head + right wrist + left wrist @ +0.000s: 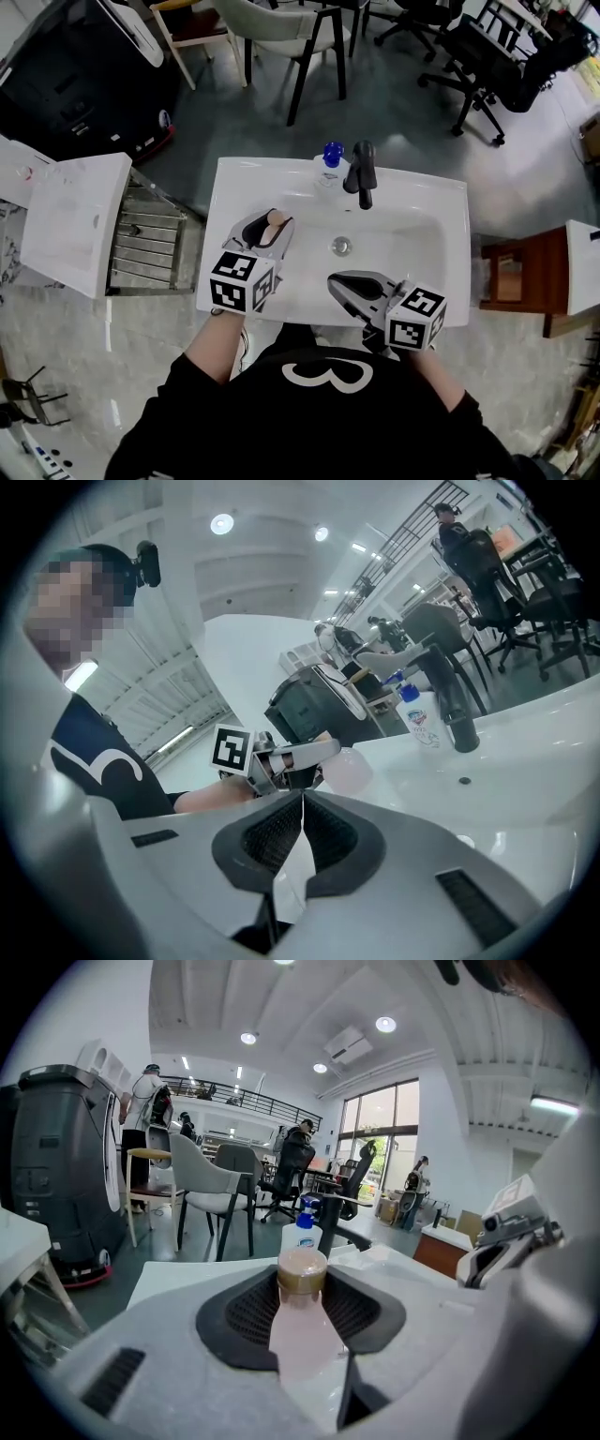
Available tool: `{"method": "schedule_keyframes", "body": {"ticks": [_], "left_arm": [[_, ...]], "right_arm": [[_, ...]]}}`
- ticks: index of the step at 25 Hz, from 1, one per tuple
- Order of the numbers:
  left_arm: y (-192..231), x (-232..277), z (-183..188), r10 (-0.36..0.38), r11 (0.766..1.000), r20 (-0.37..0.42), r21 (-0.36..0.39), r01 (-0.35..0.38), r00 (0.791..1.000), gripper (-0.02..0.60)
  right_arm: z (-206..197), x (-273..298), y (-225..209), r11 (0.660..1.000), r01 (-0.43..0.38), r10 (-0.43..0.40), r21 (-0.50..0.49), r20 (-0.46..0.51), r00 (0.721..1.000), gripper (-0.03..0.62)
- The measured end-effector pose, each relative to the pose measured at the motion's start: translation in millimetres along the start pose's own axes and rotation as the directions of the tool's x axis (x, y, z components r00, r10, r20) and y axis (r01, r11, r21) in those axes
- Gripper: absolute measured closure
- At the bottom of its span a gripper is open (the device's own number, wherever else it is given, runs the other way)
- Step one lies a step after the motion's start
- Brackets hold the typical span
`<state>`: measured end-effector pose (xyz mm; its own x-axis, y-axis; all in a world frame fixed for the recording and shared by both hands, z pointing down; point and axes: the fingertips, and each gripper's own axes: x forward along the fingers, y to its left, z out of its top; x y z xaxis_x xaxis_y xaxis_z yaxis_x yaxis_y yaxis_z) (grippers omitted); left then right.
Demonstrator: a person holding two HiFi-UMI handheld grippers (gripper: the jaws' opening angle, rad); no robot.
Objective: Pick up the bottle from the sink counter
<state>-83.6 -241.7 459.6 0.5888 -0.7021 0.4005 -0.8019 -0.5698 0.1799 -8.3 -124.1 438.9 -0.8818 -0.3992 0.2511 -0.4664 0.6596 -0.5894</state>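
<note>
At the white sink tabletop (441,202) in an open office, the left tool (266,228) is clamped on the pink bottle (302,1321). Best to lift it straight up with a steady grip. The right tool (302,799) is closed and empty.

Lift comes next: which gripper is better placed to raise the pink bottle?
Left. The left gripper is clamped on the pink bottle below its brown cap; the right gripper is shut, empty, by the front edge of the sink.
</note>
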Motion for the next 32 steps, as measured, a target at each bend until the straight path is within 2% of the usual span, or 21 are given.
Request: {"method": "schedule_keyframes", "body": {"ticks": [14,26,32], "left_arm": [[-64,-59,24,-0.039,0.999,0.071,-0.011,0.04,0.997,0.436],[-138,-94,31,-0.147,0.989,0.098,0.012,0.147,0.984,0.436],[-166,-111,33,-0.171,0.985,0.1,0.033,0.168,0.98,0.436]], "right_arm": [[6,-49,28,0.999,0.033,-0.03,-0.034,0.09,0.995,0.58],[18,-98,57,0.995,0.038,-0.021,-0.097,0.175,0.984,0.58],[27,-114,68,0.991,0.038,-0.01,-0.127,0.213,0.977,0.58]]}}
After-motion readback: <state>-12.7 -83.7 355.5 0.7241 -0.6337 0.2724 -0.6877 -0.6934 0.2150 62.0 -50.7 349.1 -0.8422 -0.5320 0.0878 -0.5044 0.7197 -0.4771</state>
